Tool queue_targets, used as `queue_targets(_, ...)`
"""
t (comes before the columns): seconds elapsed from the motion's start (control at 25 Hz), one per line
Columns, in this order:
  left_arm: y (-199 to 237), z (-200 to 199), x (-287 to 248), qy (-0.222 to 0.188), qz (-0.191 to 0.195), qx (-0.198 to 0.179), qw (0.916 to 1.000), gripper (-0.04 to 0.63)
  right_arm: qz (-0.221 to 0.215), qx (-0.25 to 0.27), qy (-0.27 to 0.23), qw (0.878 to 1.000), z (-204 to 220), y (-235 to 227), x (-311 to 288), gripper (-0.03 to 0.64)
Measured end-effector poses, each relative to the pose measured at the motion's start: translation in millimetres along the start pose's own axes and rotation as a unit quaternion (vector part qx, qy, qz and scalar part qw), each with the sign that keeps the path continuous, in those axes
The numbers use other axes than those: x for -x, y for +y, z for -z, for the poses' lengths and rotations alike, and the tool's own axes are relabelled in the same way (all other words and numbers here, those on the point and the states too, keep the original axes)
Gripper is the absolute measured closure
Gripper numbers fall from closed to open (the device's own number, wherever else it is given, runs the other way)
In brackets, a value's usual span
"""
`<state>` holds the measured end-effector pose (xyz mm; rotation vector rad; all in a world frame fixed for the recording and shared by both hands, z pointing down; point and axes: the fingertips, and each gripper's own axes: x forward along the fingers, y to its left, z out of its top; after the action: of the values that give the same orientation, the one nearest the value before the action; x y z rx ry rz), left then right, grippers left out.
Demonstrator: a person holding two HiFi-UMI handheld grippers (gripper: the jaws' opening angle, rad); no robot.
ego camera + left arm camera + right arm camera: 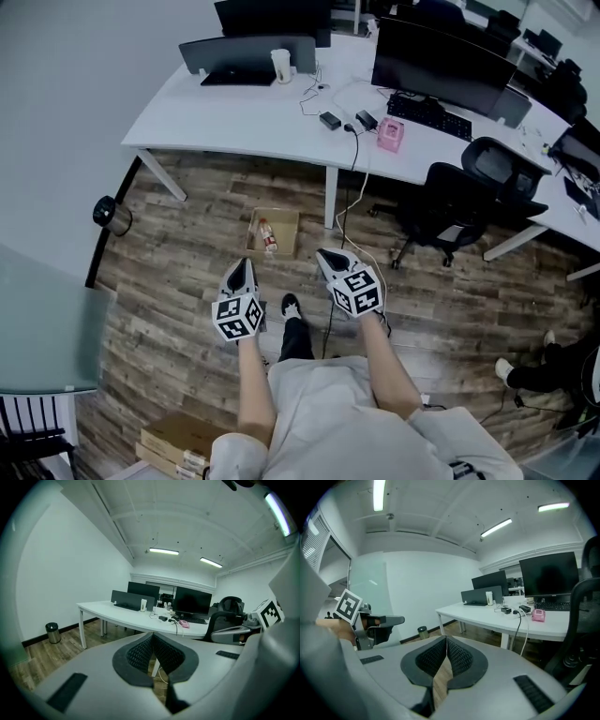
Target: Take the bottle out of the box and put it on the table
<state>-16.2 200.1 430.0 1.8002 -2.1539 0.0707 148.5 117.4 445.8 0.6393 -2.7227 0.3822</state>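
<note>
An open cardboard box (pixel 273 232) sits on the wood floor in front of the white table (pixel 262 117). A small clear bottle (pixel 267 236) with a red label lies inside it. My left gripper (pixel 242 266) hovers just short of the box's near left corner, jaws shut and empty. My right gripper (pixel 327 257) hangs to the right of the box, also shut with nothing in it. In the left gripper view the shut jaws (pixel 152 636) point at the table (pixel 122 615); the box is hidden there. The right gripper view shows its jaws (pixel 446 640) closed tip to tip.
The table carries monitors (pixel 441 66), a keyboard, a white cup (pixel 281 65), a pink box (pixel 390 135) and cables hanging to the floor. A black office chair (pixel 459 202) stands right of the box. A small bin (pixel 106 212) sits by the left wall. Flat cartons (pixel 178 442) lie behind me.
</note>
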Motion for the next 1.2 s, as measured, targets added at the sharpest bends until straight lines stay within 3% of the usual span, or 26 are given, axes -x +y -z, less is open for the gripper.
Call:
queue_targets(0.4,57.7,-35.1,-114.3,0.023,0.024,0.009,0.9994,0.580,0.040,-0.041,0.018,0.998,-31.9,-58.6,-86.4,0.577)
queue_targets(0.76,123.2,-56.3,-203.0,0.035,0.038,0.023,0.9984,0.580,0.069,-0.040,0.023,0.997,-64.7,-88.6,-164.1,0.577)
queue_targets(1.0,152.9,-49.8,-241.3,0.058,0.046,0.022,0.9970,0.580,0.100,-0.052,-0.011,0.994,-78.4,-108.5,-191.5,0.577)
queue_targets(1.2,164.8,-34.4,-261.9,0.082,0.039,0.026,0.9955,0.580,0.092,-0.040,0.011,0.995,-65.4,-115.0,-204.8,0.577)
